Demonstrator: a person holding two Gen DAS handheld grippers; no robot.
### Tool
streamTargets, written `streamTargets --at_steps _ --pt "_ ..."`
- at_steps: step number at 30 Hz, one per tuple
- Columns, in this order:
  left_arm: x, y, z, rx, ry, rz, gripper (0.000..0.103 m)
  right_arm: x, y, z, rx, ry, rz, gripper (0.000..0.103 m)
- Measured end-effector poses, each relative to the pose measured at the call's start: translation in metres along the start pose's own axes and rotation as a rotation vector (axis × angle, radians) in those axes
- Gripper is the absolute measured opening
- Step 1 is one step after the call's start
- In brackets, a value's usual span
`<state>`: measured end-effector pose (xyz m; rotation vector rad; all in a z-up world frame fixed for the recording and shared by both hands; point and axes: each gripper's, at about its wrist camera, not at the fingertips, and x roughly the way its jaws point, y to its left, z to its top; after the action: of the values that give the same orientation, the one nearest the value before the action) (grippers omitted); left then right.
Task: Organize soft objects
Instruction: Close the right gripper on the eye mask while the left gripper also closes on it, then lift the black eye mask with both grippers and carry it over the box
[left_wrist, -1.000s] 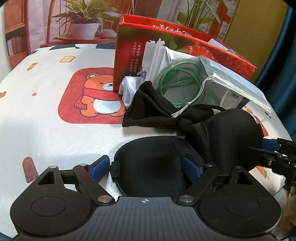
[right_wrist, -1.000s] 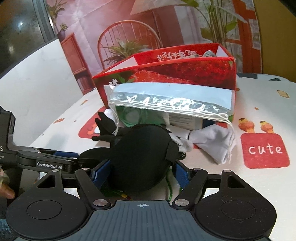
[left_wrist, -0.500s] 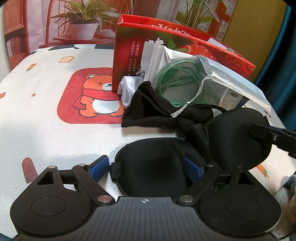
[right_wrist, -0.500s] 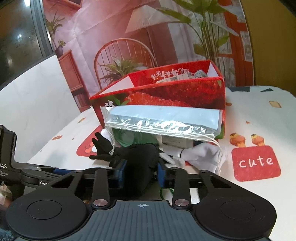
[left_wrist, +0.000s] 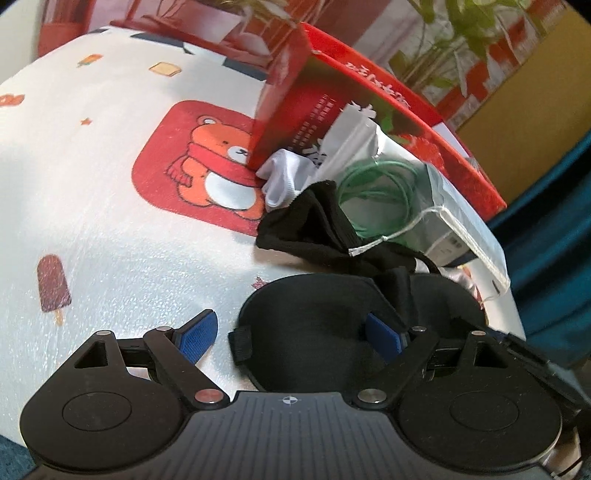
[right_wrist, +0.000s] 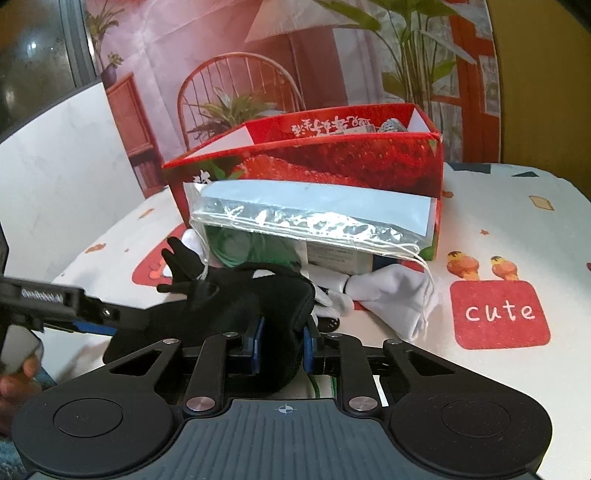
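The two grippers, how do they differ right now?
The right gripper is closing, its pads pinching one end of the black eye mask; the left gripper stands wide open, with the mask's other end between its fingers, not pinched. Both have blue pads.

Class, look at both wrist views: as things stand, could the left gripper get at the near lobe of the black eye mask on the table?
Probably yes. The left gripper stands open with the eye mask's near lobe already between its fingers, nothing covering it. The right gripper is closing on the other lobe.
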<state>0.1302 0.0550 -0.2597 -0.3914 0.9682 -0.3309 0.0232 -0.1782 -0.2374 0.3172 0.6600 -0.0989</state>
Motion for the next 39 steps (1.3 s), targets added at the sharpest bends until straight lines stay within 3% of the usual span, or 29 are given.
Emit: streamTargets --at_steps 12,23,25,27,29,33,39 --pt "0.004 0.007 -0.001 -0.089 0.017 -0.086 0.091 0.004 -0.002 -0.001 0.0 0.024 -0.01 0.019" --pt "0.01 -0.003 -0.006 -0.043 0.025 -0.108 0.088 0.005 -0.002 -0.001 0.002 0.026 -0.009 0.019" --pt "0.01 -0.002 -0.006 -0.038 0.018 -0.093 0.078 0.005 -0.002 -0.001 0.006 0.026 -0.008 0.019" --pt "0.009 0.001 -0.005 -0.04 0.009 -0.067 0.056 0.005 -0.002 -0.001 0.007 0.025 -0.008 0.019" --pt "0.008 0.003 -0.004 -0.037 0.0 -0.034 0.04 0.004 -0.003 -0.001 0.008 0.023 -0.011 0.019" --pt "0.002 0.002 -0.003 -0.003 -0.038 0.004 0.03 -0.001 -0.007 0.0 0.029 0.003 -0.002 0.02" --pt "-0.007 -0.004 -0.002 0.051 -0.094 0.038 0.025 -0.012 -0.019 0.004 0.104 -0.039 0.016 0.03"
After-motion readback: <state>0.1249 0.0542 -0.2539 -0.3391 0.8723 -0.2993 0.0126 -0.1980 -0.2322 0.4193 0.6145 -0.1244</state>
